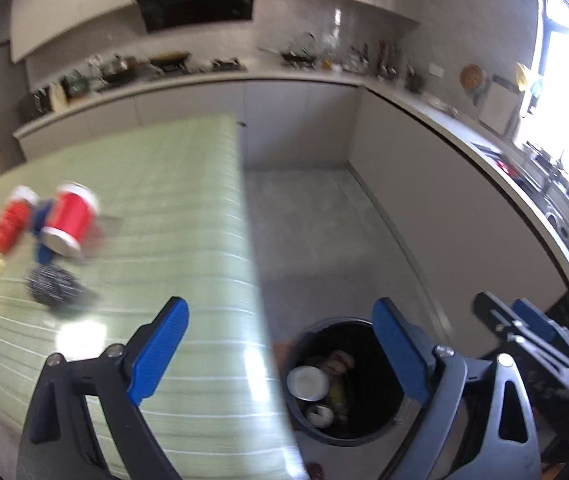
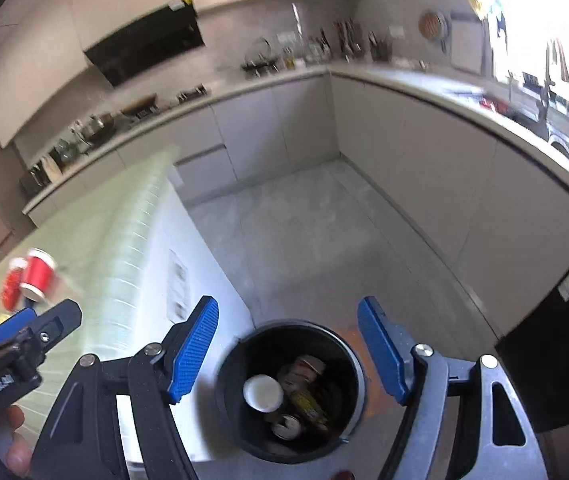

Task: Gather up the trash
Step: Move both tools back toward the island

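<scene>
Directly below right gripper (image 2: 286, 350) (jaws spread): trash bin (image 2: 358, 364).

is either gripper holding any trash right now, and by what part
Nothing is held: left gripper and right gripper both gape open and empty above the trash bin.

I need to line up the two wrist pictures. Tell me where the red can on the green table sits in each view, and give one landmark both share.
Left wrist view: the red can lies tipped at the left, on the green table, well above the open left claw.
Right wrist view: the red can shows small at the far left edge, blurred.
Shared landmark: the black trash bin on the floor, low centre.
</scene>
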